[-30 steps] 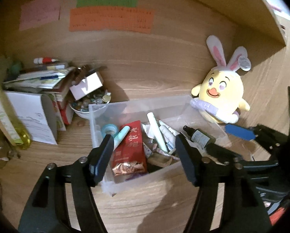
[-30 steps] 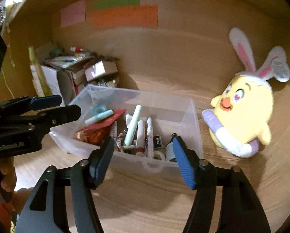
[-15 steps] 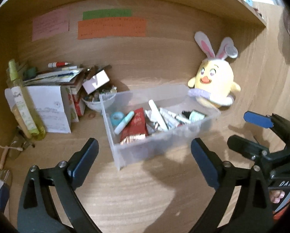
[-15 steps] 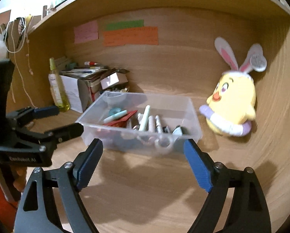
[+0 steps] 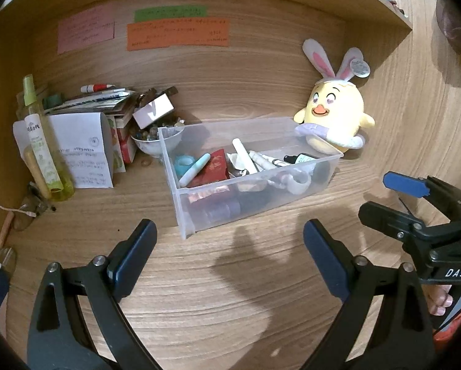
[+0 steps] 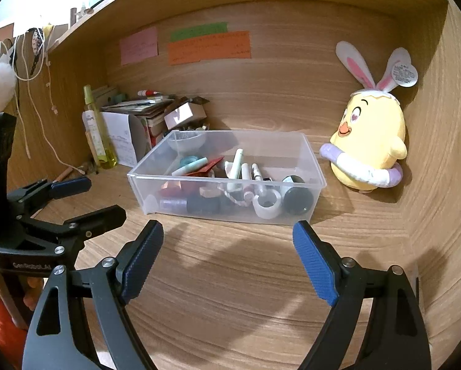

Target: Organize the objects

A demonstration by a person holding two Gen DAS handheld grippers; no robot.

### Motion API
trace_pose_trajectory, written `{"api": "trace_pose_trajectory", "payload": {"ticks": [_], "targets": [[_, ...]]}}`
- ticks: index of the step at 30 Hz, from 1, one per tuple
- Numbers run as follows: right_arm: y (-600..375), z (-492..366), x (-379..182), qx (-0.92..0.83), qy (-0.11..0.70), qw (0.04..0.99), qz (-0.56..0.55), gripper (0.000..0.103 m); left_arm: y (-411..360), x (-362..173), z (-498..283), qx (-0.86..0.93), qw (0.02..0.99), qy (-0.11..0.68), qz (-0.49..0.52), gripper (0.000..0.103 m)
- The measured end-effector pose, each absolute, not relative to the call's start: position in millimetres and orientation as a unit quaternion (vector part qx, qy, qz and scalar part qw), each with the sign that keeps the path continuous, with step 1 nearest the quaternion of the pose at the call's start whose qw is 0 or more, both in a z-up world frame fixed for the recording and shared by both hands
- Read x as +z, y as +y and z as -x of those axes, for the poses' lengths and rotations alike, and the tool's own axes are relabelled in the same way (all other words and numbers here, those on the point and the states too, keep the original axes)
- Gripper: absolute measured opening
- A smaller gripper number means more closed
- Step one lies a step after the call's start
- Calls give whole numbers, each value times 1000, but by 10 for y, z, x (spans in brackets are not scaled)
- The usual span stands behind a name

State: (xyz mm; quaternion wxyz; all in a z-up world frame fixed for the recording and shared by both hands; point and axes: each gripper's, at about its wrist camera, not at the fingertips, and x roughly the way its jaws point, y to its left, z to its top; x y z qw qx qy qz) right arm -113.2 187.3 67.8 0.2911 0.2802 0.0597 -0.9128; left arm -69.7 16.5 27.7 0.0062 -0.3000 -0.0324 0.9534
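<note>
Both grippers backed well away from clear bin compared with a second ago, when fingers hovered right over its contents. Left gripper spread wide, nothing between jaws; right gripper likewise released and empty. Bin sits on wooden desk, mid-shelf, just beside yellow chick plush, filled with pens, red packet, tape rolls, small bottle. Clutter pile and spray bottle untouched at left. Retreat with empty jaws suggests last item deposited; sorting into bin probably finished or pausing before next pick.
</note>
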Motion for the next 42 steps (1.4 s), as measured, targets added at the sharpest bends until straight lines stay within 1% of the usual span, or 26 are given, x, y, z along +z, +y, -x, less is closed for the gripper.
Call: {"api": "trace_pose_trajectory", "payload": {"ticks": [14,42], "targets": [[1856,1130,650,-910,55,294,-286,84,136,293,684,954,11,-48,296,97],[1903,1116,652,-910,42,292,-292,84,176,304,661,955,20,-47,292,100]]}}
